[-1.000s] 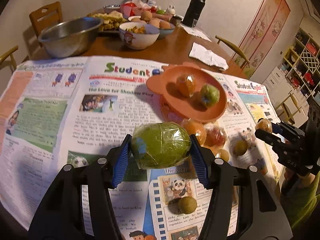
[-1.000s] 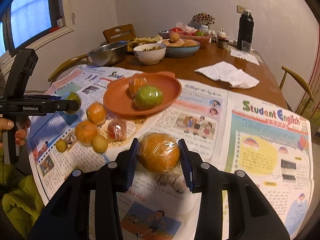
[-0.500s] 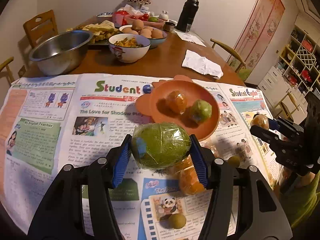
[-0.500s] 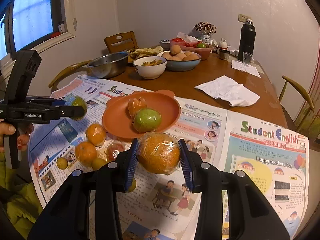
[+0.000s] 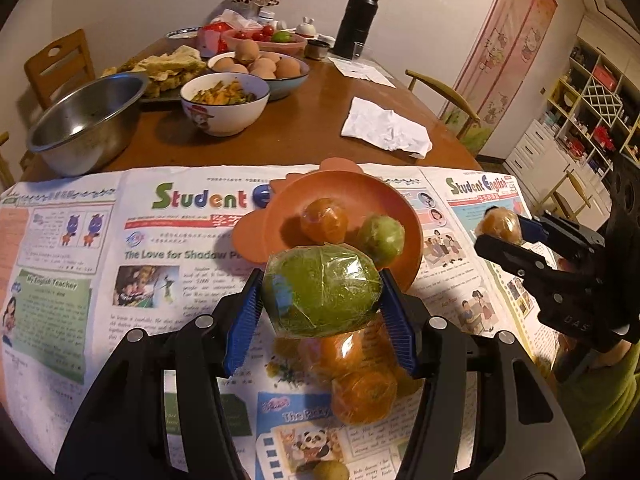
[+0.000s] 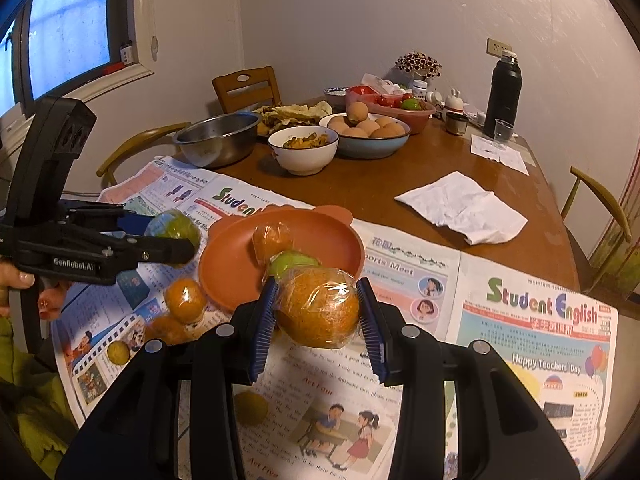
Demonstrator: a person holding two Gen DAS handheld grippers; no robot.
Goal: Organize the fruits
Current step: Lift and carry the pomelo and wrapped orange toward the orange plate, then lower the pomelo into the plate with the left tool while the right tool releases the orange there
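Left wrist view: left gripper (image 5: pixel 320 300) clamped the wrapped green fruit (image 5: pixel 320 290), now carried closer to the orange plate (image 5: pixel 400 200) than a second ago. Right gripper (image 6: pixel 318 310) clamped a wrapped orange (image 6: pixel 318 308), likewise nearer the plate. Both deliveries looked imminent.

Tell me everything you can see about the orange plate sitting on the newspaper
The orange plastic-looking plate is round and shallow with a raised rim and two small ear-shaped tabs on its far edge. It lies flat on the spread newspaper, near the paper's far edge. Two film-wrapped fruits rest in it side by side, an orange one and a green one. Loose wrapped fruits lie on the paper just outside its near rim; no gripper touches the plate.
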